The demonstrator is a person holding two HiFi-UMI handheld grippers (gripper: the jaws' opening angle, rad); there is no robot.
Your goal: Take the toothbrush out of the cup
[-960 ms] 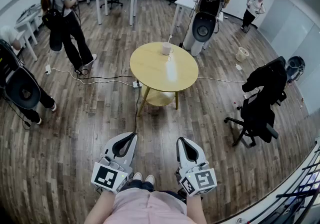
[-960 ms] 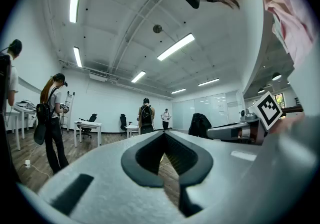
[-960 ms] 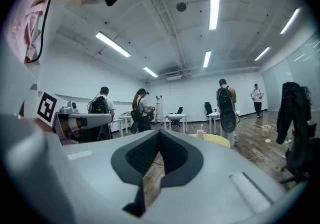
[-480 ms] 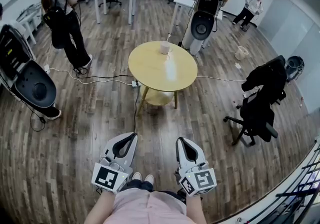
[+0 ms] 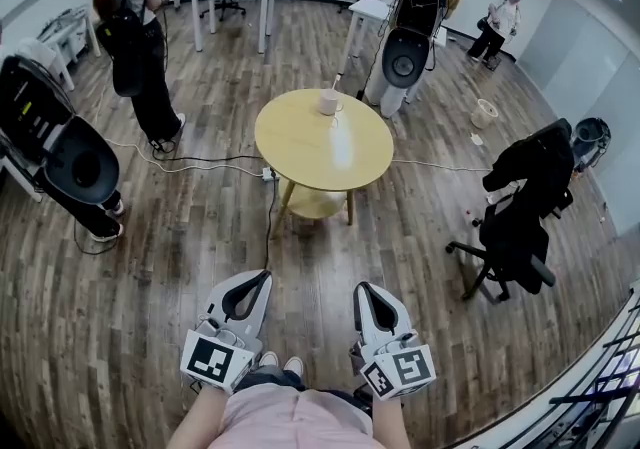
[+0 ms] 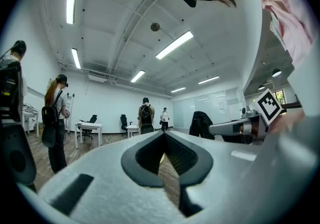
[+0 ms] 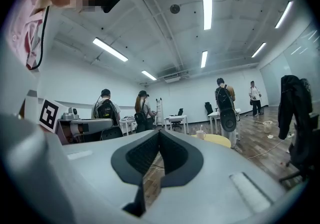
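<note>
1. Head view: cup (image 5: 329, 100) sits near the far edge of the round table (image 5: 320, 152), well apart from both grippers. Toothbrush (image 5: 334, 88) is only a thin stick above the rim, too small for detail. Left gripper (image 5: 258, 280) & right gripper (image 5: 364, 289) are held level close to the person's body over the wood floor, both pinched closed w/ nothing in them.
2. Left gripper view: left gripper (image 6: 164, 135) has its jaws closed tip to tip, empty. Cup not made out here.
3. Right gripper view: right gripper (image 7: 159, 132) has its jaws together, nothing between. Cup (image 7: 201, 134) stands on the table (image 7: 222, 140) far ahead, right of the tips, w/ the toothbrush (image 7: 201, 127) standing up out of it.
   - Handling, as judged: brush prob. light, stiff, thin, smooth plastic, so it could slip or twist in the pads.
   - Best hold is the handle part above the rim, pinched across it, then lift straight up.
   - Cup looks light & may tip or ride up; steady it w/ the other claw.
</note>
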